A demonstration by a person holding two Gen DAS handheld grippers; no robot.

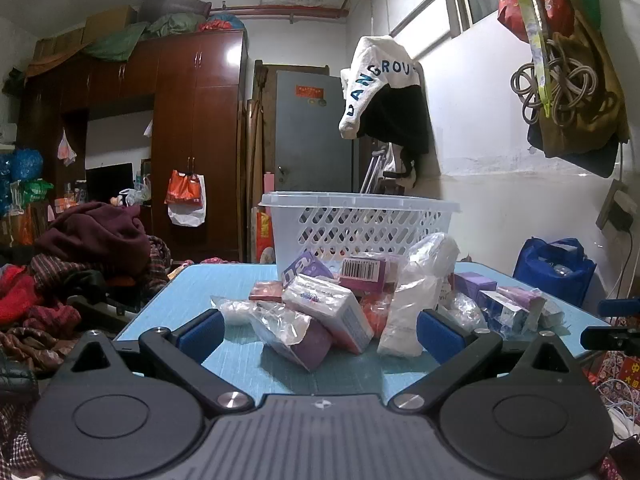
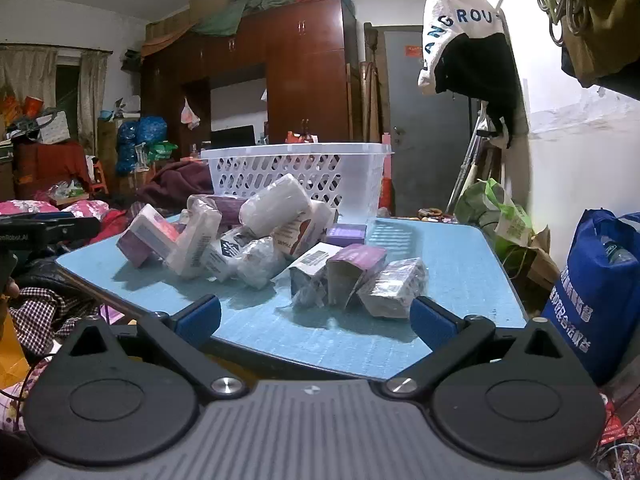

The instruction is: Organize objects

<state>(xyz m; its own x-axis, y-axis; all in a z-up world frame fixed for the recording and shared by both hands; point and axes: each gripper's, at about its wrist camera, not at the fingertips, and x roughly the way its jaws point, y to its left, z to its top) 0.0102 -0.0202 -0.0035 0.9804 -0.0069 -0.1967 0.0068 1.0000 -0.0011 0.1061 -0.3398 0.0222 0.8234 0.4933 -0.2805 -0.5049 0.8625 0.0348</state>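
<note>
A white basket [image 1: 360,224] with holes in its sides stands at the far end of the blue desk [image 1: 192,292]. Its rim is higher than both cameras, so what is inside cannot be seen. Through the holes nothing clear shows.

In front of the basket lies a messy pile of small boxes and packets [image 1: 332,304]. They are on the desk, not in the basket. A white packet [image 1: 332,312] leans on a purple box [image 1: 312,344] at the near side. A box with a barcode [image 1: 362,270] sits higher up, close to the basket. A clear plastic bag [image 1: 416,292] with white stuff stands just beside them. In the right view, a white roll in plastic [image 2: 276,204] rests on top of the pile, and a wrapped box [image 2: 394,286] lies nearest the camera.

The left hand-held gripper [image 1: 320,332] is wide open, with nothing pinched; the pile sits just ahead of it. The right hand-held gripper [image 2: 316,316] is wide open too, and empty, at the near edge of the desk.

A blue bag [image 2: 600,292] stands beside the desk.
</note>
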